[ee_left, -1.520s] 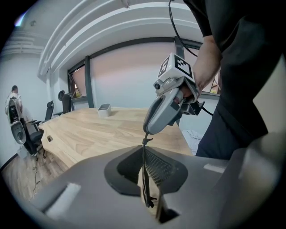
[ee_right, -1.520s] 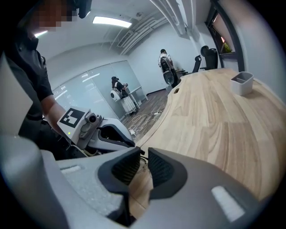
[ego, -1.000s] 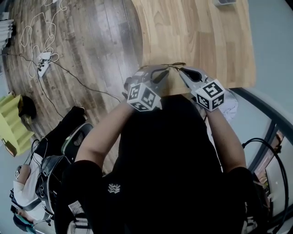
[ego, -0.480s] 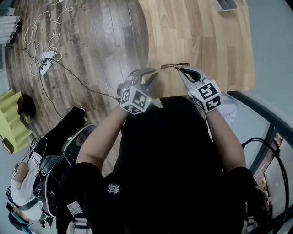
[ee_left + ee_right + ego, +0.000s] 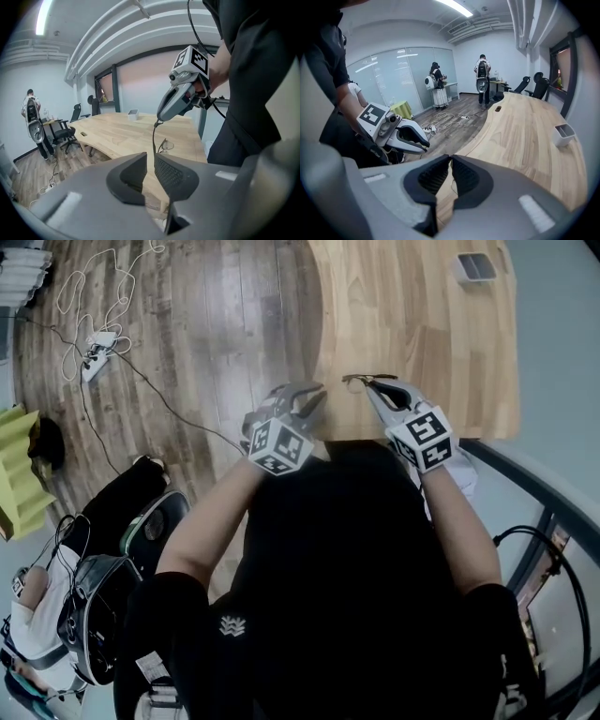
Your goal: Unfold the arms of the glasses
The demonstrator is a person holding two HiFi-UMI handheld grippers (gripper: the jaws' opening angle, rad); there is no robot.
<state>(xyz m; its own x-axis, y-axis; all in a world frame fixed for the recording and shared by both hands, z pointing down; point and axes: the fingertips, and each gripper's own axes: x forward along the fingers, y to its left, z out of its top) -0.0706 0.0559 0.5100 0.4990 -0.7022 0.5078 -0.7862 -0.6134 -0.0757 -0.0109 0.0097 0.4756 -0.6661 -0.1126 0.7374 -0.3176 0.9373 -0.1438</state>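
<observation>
The glasses [image 5: 359,380] are thin dark wire frames, held over the near edge of the wooden table [image 5: 422,296]. My right gripper [image 5: 375,382] is shut on one thin arm of them. In the left gripper view that arm hangs down from the right gripper [image 5: 157,123] to the lenses [image 5: 165,145], just above the tabletop. In the right gripper view only a sliver of wire [image 5: 451,183] shows between the pads. My left gripper [image 5: 311,399] stands to the left of the glasses, past the table's edge. It is open by a narrow gap with nothing between its pads [image 5: 171,173].
A small grey box [image 5: 475,265] sits far back on the table. White cables and a power strip [image 5: 94,351] lie on the wood floor at the left. People with backpacks [image 5: 483,77] stand far off, with office chairs [image 5: 65,133] near the table's far end.
My left gripper has moved left, away from the glasses it was touching a second ago. The right gripper keeps the glasses and has shifted slightly.
</observation>
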